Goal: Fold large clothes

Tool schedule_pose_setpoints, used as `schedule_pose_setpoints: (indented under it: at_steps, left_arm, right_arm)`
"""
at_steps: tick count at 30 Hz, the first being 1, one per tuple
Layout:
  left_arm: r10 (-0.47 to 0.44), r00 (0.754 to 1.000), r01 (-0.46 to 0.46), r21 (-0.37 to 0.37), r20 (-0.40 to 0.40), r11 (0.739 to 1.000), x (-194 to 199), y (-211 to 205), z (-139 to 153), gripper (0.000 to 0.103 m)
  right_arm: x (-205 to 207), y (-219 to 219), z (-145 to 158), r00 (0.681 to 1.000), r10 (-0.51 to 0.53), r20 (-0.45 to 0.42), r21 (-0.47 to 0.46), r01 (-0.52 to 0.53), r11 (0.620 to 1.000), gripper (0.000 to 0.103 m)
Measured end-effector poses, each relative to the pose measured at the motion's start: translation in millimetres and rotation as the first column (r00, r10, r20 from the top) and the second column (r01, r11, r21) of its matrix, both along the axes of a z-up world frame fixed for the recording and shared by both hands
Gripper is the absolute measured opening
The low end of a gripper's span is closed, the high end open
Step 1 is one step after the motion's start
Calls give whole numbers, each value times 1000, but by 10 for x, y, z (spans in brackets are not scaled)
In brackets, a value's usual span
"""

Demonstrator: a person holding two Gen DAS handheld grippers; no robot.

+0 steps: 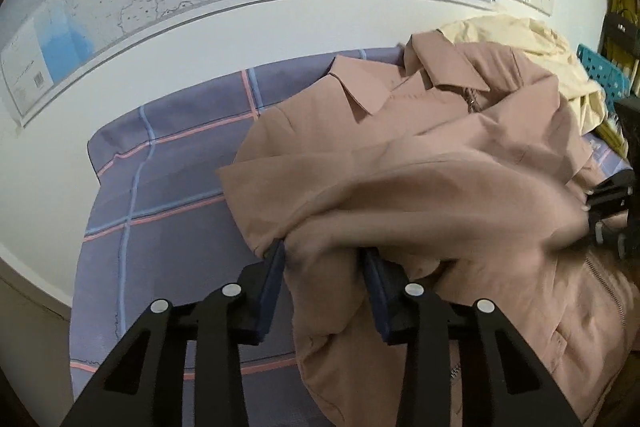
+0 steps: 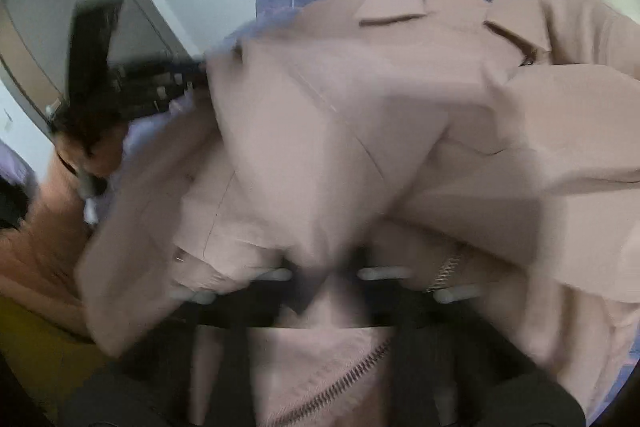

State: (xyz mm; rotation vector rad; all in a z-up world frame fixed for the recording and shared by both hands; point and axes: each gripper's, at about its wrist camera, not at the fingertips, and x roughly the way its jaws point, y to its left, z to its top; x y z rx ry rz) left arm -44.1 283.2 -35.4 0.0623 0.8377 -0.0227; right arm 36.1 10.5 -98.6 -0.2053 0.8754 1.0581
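Both grippers (image 1: 324, 259) (image 2: 324, 275) pinching bunched pink jacket (image 1: 420, 155) hem at 6 o'clock, lifting toward collar (image 1: 360, 87) at 12 to fold over.

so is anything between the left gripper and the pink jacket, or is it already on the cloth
Nothing visible stands between them. The left gripper already has a bunch of the pink jacket between its fingers, over the plaid bedsheet. The cream garment lies behind the jacket, out of the way.
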Motion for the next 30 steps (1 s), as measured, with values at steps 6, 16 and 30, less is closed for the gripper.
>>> schedule_pose_setpoints:
  at_steps: [6,16,30]
  left_arm:
    - [-34,998,34,13,54,999,-116,-150,91,32]
    - [36,998,-35,30,-59,999,-107,14,-193,32]
    - [-8,999,12,71,-45,997,-59,-102,-148,33]
  right_arm:
    - [-145,-270,1112,858,-136,496,-51,185,982,19]
    - [-57,-652,720,921,-97,378,-78,136,988,77]
    - [175,-803,885,830,-202,521,-52,267,962,9]
